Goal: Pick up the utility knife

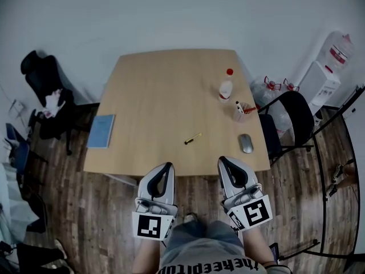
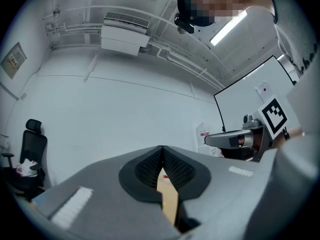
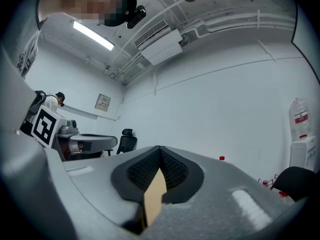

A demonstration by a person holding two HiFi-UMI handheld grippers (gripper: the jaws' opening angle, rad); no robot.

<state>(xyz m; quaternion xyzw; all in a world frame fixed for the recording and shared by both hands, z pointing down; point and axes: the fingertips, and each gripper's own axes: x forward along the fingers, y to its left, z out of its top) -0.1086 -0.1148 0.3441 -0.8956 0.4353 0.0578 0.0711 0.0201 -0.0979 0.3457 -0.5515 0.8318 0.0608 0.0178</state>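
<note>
The utility knife (image 1: 193,138) lies untouched on the surface (image 1: 154,90), with the left claw (image 1: 167,166) and right claw (image 1: 223,161), both clenched empty, hovering short of it.

- We mark the table (image 1: 171,90) in pale tan wood, above a floor (image 1: 102,210) of dark brown planks.
- We show the utility knife (image 1: 193,138) as yellow with a black end.
- We render the left gripper (image 1: 166,167) and right gripper (image 1: 224,162) in light grey. Their pads (image 2: 145,168) are black with a fine grid, and their cubes carry black-and-white square markers.
- We note a blue notebook (image 1: 101,131), a grey mouse (image 1: 246,143) and a white bottle (image 1: 226,88) with a red cap.
- We see a black chair (image 1: 45,90) against a white wall (image 1: 171,16).
</note>
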